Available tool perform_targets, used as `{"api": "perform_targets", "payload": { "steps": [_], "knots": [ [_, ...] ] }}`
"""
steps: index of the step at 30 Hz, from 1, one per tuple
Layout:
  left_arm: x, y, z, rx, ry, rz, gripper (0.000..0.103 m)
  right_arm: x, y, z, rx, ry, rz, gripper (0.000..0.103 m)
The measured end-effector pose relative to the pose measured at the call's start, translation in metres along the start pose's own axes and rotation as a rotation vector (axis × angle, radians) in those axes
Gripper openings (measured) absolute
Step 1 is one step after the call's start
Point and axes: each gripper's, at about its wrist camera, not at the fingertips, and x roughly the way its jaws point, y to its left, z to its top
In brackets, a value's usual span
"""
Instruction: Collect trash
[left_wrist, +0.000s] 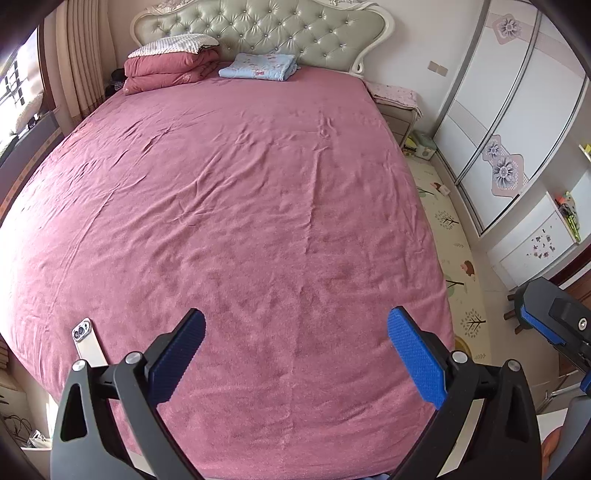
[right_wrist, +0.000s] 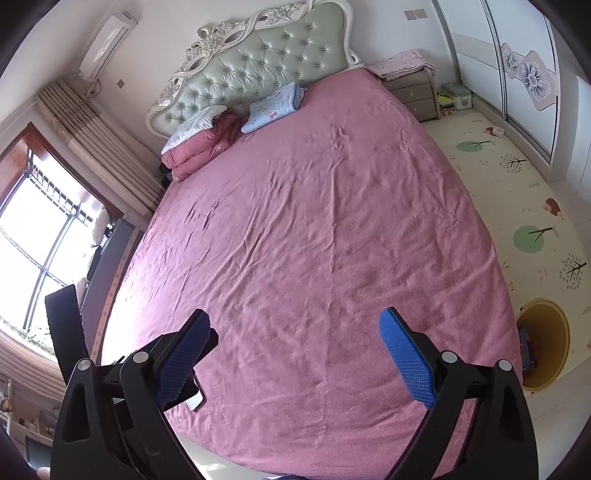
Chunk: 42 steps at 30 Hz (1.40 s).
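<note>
We hold both grippers out level, side by side. Our left gripper has its jaws spread wide with nothing between the blue pads. Our right gripper is spread just as wide and empty too. In the left wrist view the right gripper shows at the right edge, close beside and apart from the left.

The left claw hovers wide open over the foot of the pink bed; a phone lies near its front-left corner.
</note>
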Motion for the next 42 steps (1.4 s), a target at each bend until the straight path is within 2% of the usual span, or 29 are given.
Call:
{"api": "perform_targets", "payload": {
  "steps": [11, 28, 42],
  "knots": [
    [0.000, 0.006, 0.001, -0.024, -0.001, 0.009, 0.099, 0.001, 0.004, 0.000, -0.014, 0.003, 0.008, 0.090],
    [0.000, 0.018, 0.002, -0.067, 0.007, 0.063, 0.099, 0.000, 0.003, 0.000, -0.020, 0.009, 0.027, 0.091],
    [0.001, 0.024, 0.006, -0.096, 0.004, 0.067, 0.099, 0.006, 0.003, 0.001, -0.027, 0.012, 0.030, 0.091]
  ]
}}
